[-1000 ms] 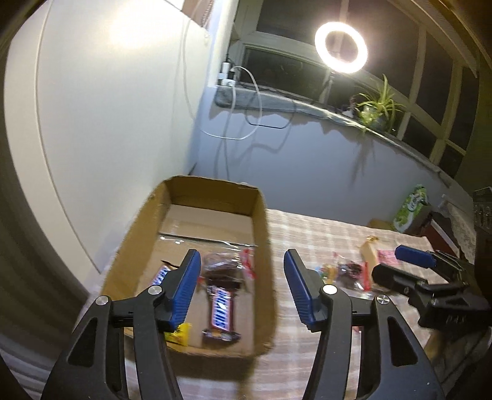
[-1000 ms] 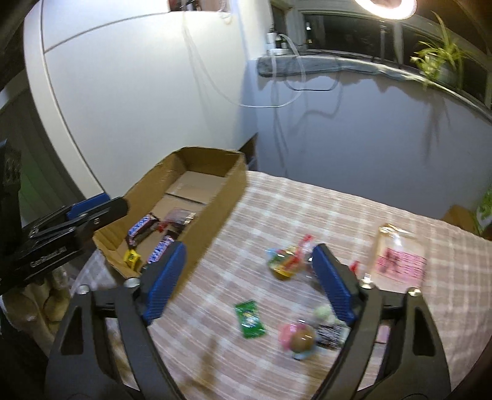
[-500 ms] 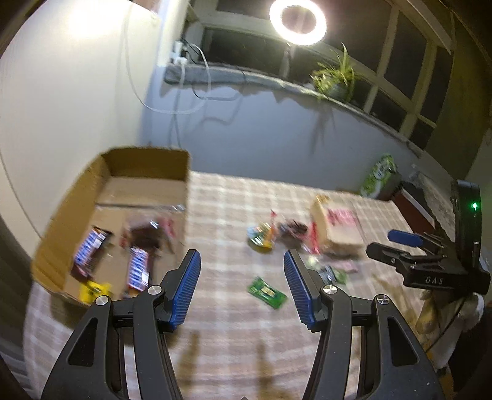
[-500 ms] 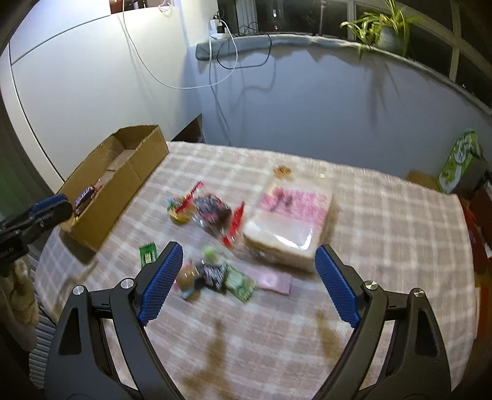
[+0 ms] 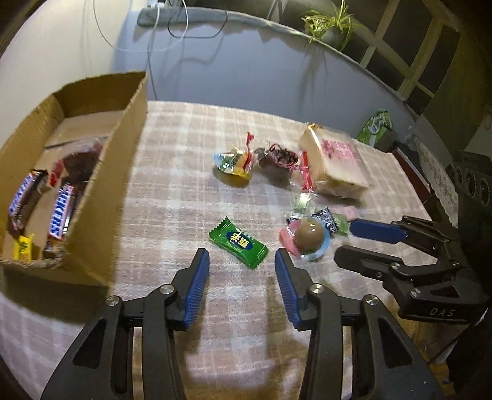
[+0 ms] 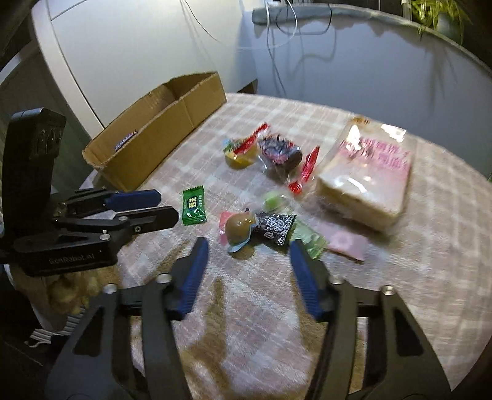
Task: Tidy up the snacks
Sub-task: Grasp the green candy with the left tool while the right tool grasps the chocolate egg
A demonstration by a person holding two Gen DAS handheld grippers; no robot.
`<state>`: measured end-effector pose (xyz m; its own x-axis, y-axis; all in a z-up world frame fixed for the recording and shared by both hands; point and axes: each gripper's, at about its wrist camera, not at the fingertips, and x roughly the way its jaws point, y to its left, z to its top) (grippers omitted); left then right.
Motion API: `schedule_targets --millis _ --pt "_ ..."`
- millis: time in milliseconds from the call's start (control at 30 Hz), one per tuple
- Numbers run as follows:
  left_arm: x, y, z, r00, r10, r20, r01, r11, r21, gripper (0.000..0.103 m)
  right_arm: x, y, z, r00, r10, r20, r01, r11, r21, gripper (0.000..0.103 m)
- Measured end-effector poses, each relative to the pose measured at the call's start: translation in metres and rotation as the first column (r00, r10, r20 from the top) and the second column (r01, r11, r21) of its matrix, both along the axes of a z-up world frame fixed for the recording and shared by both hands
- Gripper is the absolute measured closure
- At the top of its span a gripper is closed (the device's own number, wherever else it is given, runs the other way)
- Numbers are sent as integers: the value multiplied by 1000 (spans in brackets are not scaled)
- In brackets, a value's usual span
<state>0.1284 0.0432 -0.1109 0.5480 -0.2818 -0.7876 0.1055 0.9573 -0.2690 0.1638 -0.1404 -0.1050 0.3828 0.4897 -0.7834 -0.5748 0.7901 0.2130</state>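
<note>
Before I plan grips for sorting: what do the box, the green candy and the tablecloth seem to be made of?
Box: brown corrugated cardboard, matte, with a ragged torn rim. Green candy: glossy plastic or foil film wrapper with crimped zigzag ends. Tablecloth: soft woven fabric, probably, matte with a pink-and-white check.

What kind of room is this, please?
Probably a home room, perhaps a glazed balcony: a table with a checked cloth, a potted plant on a long window ledge, and a snack-filled cardboard box.
</note>
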Motion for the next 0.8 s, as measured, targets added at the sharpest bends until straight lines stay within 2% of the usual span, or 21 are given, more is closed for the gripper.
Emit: schedule_targets --millis 100,300,467,767,800 --pt "6 0 -6 1000 1 -25 -1 1000 -15 61 7 2 -7 999 14 -51 -12 999 41 57" --pt "17 -1 -11 999 -3 -35 3 1000 -11 62 12 11 -14 997 39 -72 -35 998 56 60" --pt "25 -9 -12 999 -28 -27 29 999 40 62 17 19 -20 997 47 -67 -45 998 37 63" --pt "29 -21 -14 997 -81 -14 82 987 137 62 19 32 -22 998 68 5 -68 996 -54 64" --pt "30 -22 -14 996 -86 -11 87 985 148 64 19 34 -22 997 70 10 -69 996 -60 64"
